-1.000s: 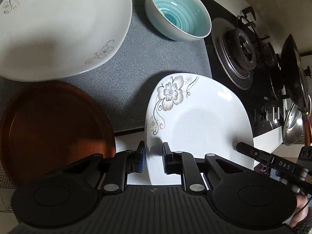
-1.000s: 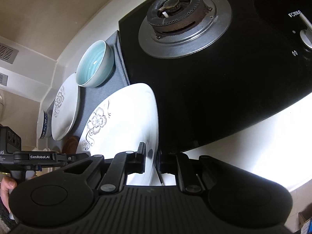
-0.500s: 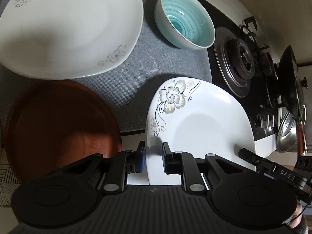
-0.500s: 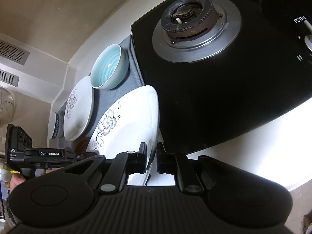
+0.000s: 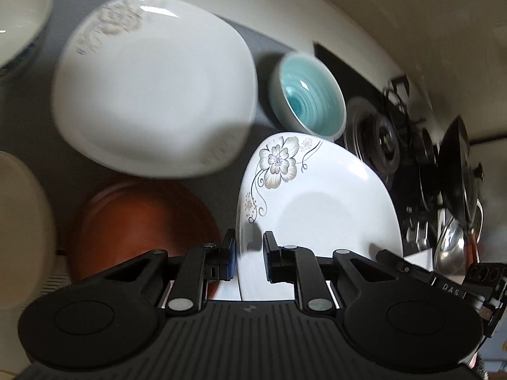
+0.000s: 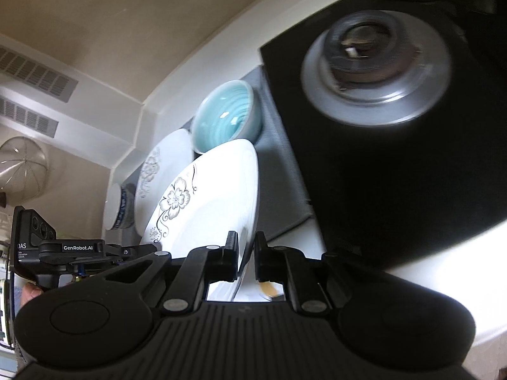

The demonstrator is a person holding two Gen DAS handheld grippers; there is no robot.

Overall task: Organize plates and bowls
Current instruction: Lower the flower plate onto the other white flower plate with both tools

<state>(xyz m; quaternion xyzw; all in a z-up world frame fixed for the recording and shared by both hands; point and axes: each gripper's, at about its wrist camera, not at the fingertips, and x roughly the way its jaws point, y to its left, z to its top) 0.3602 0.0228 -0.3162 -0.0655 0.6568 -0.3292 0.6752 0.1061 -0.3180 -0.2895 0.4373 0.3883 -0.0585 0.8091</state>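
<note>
Both grippers hold one white square plate with a flower print point(image 5: 317, 209), lifted and tilted above the counter. My left gripper point(image 5: 248, 250) is shut on its left rim. My right gripper point(image 6: 245, 253) is shut on its opposite rim; the plate point(image 6: 206, 212) fills the middle of the right wrist view. A second, larger flower plate point(image 5: 152, 88) lies on the grey mat point(image 5: 263, 44). A teal bowl point(image 5: 310, 101) stands beside it, also in the right wrist view point(image 6: 225, 120). A brown round plate point(image 5: 139, 218) lies below the held plate.
A black gas hob point(image 6: 396, 158) with a burner point(image 6: 374, 60) lies right of the mat. A dark pan point(image 5: 459, 171) and a steel lid point(image 5: 450, 247) sit at the far right. A blue-and-white bowl point(image 5: 19, 25) and a cream dish point(image 5: 22, 221) are at the left.
Both grippers have lifted the flower plate up and carried it left, towards the larger plate. The views are blurred by the motion. The grips are unchanged.
</note>
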